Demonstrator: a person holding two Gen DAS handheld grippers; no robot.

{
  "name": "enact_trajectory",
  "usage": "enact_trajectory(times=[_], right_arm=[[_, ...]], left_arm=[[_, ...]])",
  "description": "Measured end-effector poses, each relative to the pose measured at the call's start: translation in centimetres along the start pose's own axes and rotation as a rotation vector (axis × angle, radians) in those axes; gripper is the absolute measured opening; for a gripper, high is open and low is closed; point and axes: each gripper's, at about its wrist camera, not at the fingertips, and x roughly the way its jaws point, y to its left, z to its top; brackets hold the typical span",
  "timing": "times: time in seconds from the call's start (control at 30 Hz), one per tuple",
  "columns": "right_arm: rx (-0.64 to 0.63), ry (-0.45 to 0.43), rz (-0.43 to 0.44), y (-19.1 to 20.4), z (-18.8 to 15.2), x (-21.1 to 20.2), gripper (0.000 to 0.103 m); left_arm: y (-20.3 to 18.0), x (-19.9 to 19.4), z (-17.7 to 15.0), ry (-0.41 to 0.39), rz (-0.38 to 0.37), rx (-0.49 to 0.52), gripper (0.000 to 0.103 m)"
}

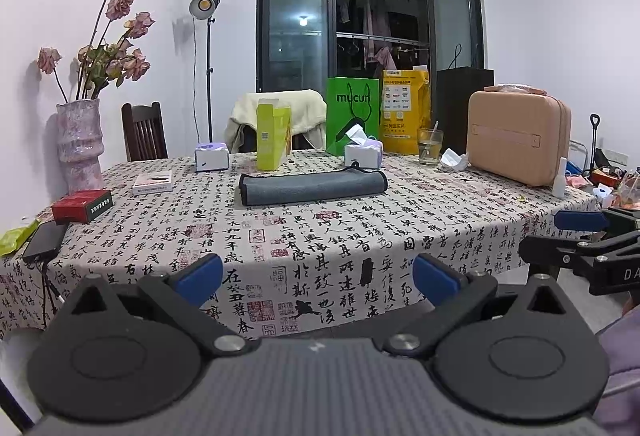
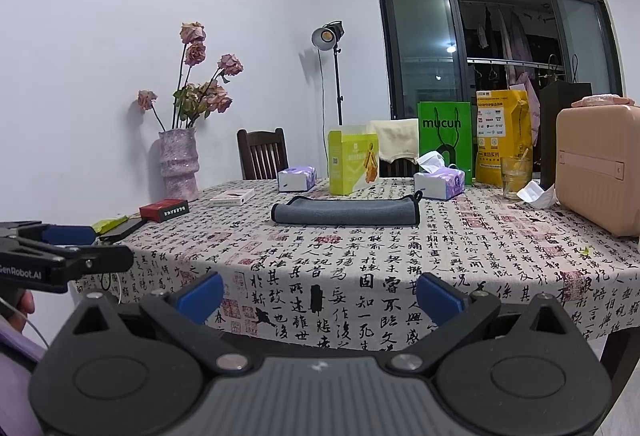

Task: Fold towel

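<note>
A grey towel with a dark edge lies folded into a long flat strip in the middle of the table; it also shows in the right wrist view. My left gripper is open and empty, held off the table's near edge, well short of the towel. My right gripper is open and empty, also off the near edge. Each gripper shows at the side of the other's view, the right gripper and the left gripper.
Behind the towel stand a yellow-green box, two tissue packs, a green bag, a yellow bag, a glass and a pink case. At left are a vase, a red box and a phone.
</note>
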Motion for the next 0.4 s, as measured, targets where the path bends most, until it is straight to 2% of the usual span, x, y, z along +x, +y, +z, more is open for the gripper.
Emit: enact_trajectory(times=[0.4], right_arm=[[-0.011, -0.016, 0.005, 0.11, 0.60, -0.12, 0.103]], left_arm=[[0.27, -0.24, 0.22, -0.023, 0.007, -0.001, 0.103]])
